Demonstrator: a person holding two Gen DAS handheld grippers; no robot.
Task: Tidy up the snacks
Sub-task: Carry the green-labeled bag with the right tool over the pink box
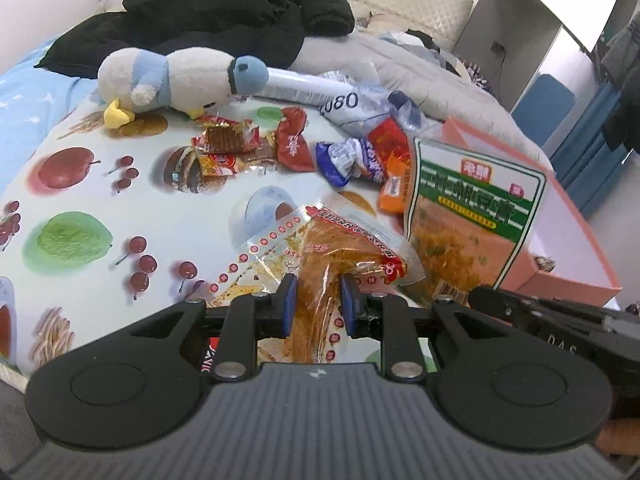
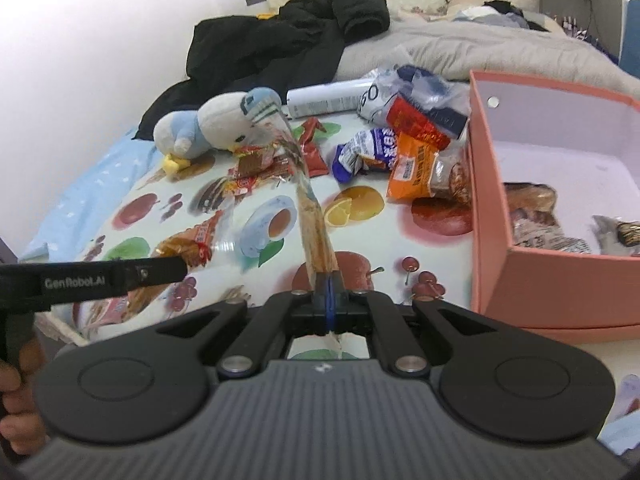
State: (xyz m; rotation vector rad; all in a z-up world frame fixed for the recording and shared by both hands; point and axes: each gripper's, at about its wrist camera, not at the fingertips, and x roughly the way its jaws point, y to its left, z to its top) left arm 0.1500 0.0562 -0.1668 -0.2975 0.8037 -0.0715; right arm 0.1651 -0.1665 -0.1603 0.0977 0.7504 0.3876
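- While my right hand-held gripper [image 2: 329, 280] is pressed fully together on the thin edge of a flat green snack pouch [image 1: 476, 216], the pouch stands up from the pads and I see it edge-on in the right wrist view.
- My left hand-held gripper [image 1: 318, 306] is closed on a clear orange snack packet [image 1: 340, 256]; the blue pads squeeze the wrapper at its lower part, and the rest of the packet spreads beyond them, above the fruit-print cloth [image 1: 120, 200].
- From the left view, the green pouch is upright just beside the near wall of the pink box [image 2: 560, 280], not yet over the opening.
- I judge the step in hand is to carry both packets to the box, which already holds some wrapped snacks.
- To do it well, I should lift the right pouch over the wall first, then lower it inside before I let go, because the grip is only on a thin seam and may slip.
- My left hand should wait a little, so the two tools do not meet at the box.
- More snacks lie farther away in a loose heap [image 1: 360, 152] near the plush bird [image 1: 176, 80], and I should pass above them.
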